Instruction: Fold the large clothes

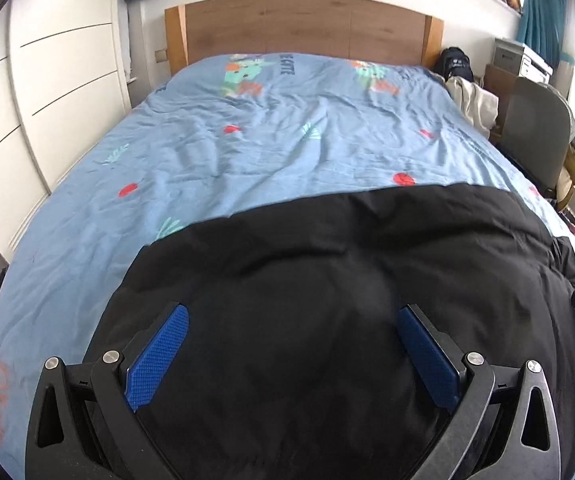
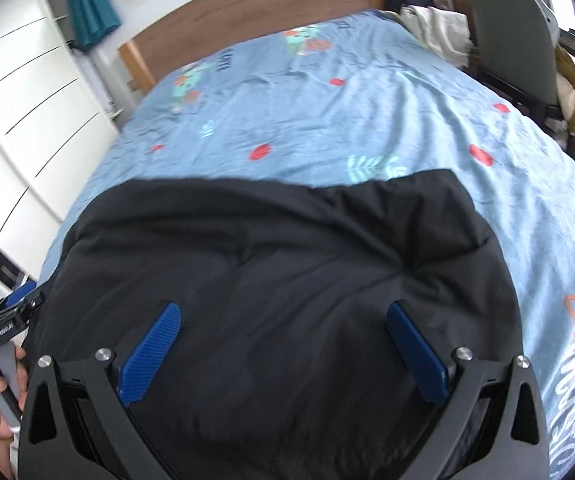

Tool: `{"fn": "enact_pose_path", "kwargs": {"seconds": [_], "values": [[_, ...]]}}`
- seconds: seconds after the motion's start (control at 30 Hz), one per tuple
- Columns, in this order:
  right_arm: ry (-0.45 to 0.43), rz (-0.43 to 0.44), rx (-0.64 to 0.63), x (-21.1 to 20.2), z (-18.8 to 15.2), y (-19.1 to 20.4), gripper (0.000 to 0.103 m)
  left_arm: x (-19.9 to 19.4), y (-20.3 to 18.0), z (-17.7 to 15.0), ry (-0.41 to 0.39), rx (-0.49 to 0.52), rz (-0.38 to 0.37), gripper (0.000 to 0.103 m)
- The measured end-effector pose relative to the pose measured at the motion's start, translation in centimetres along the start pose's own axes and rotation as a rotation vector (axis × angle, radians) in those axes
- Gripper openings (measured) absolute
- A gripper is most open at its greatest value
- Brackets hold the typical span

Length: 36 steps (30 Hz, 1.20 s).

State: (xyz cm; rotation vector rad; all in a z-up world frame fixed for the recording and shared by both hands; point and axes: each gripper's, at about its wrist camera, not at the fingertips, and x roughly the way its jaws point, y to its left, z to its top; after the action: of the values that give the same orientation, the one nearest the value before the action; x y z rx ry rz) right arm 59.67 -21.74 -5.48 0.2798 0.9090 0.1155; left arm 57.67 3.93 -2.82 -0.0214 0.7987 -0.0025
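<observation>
Room: bedroom w/ white wardrobe [image 1: 47, 92] along the left wall, teal curtains [image 2: 87, 4], grey chair [image 1: 539, 128] by the bed's right edge.

Bed [image 1: 247, 152]: blue printed cover, rumpled, wooden headboard [image 1: 307, 28] at far end; beige cloth pile [image 2: 435, 28] at far right corner.

Black padded garment [image 1: 347, 280] lies at the near (foot) edge, roughly centred, bulky rectangle w/ a straight far edge. Looks like at least one fold is in, prob. more to go; can't tell how many layers.

Left gripper [image 1: 292, 320] released, jaws spread wide above the garment, nothing between them. Right gripper [image 2: 281, 316] likewise released, over the same cloth. Whether pads touch fabric: can't tell.
</observation>
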Motion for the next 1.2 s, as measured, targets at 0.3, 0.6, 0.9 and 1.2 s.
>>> {"fn": "enact_pose_path", "kwargs": {"seconds": [0.3,0.6,0.9,1.2], "values": [[0.025,-0.021,0.025,1.2,-2.0,-2.5,0.103,0.6,0.8,-1.6,0.006,-0.023,0.000,0.103],[0.034,-0.053,0.056,1.3,-2.4,-4.2,0.103,0.5,0.7,-2.1,0.010,-0.027,0.007,0.103],[0.061,-0.101,0.084,0.2,-3.1,-6.1,0.103,0.7,1.7,-2.4,0.039,-0.044,0.036,0.103],[0.085,-0.150,0.065,-1.3,-3.7,-6.5,0.103,0.9,5.4,-3.0,0.124,-0.123,0.057,0.103]]}}
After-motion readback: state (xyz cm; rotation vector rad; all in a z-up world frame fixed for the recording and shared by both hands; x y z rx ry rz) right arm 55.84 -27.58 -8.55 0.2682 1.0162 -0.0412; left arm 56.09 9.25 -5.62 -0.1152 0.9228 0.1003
